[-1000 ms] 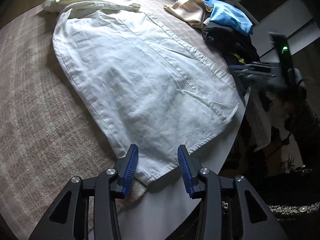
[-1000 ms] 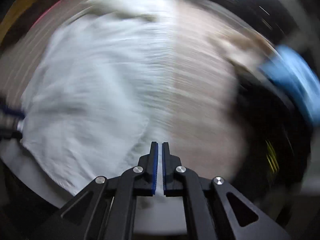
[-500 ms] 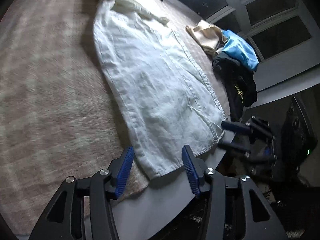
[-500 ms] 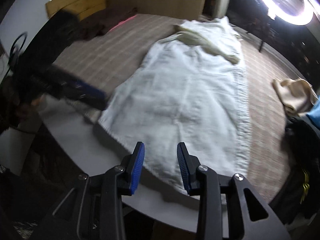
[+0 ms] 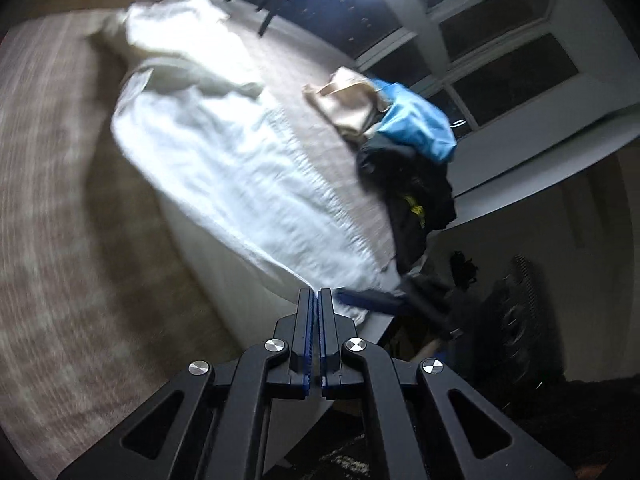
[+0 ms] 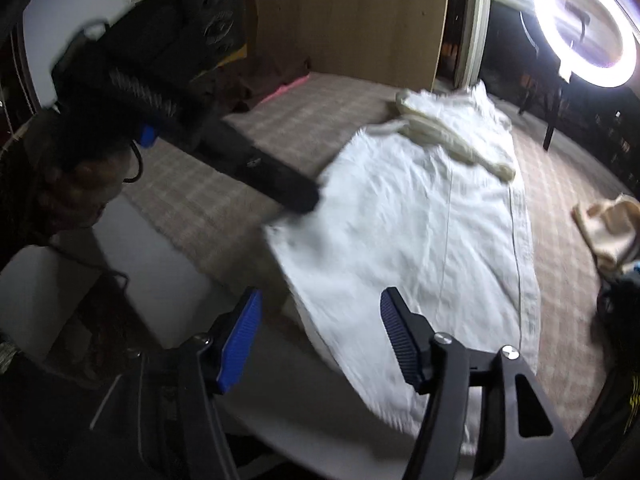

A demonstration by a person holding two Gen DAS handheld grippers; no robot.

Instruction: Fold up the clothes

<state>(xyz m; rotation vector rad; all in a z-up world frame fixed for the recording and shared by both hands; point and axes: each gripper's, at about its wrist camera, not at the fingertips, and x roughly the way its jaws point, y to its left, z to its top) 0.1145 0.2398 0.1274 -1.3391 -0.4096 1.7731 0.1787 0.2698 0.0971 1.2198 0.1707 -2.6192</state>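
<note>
A long white garment (image 5: 240, 184) lies flat on the plaid-covered round table (image 5: 60, 240), with its sleeves bunched at the far end. My left gripper (image 5: 314, 298) is shut on the garment's near left hem corner and holds it a little off the table. From the right wrist view, the left gripper (image 6: 304, 200) meets the raised corner of the white garment (image 6: 432, 240). My right gripper (image 6: 320, 332) hovers over the near hem. Its jaws are opening, with the cloth under the gap and neither pad pressing. One of its blue fingers (image 5: 368, 300) shows beside the hem.
A beige garment (image 5: 352, 104), a blue one (image 5: 416, 128) and a black one (image 5: 412, 200) are piled at the table's right edge. A ring light (image 6: 584, 28) stands beyond the far end. A wooden cabinet (image 6: 352, 20) is at the back. The bare grey table rim (image 6: 160, 264) runs nearest me.
My left gripper has closed on the hem corner and risen, lifting that side of the garment. My right gripper has swung to the near hem and spread from shut to wide.
</note>
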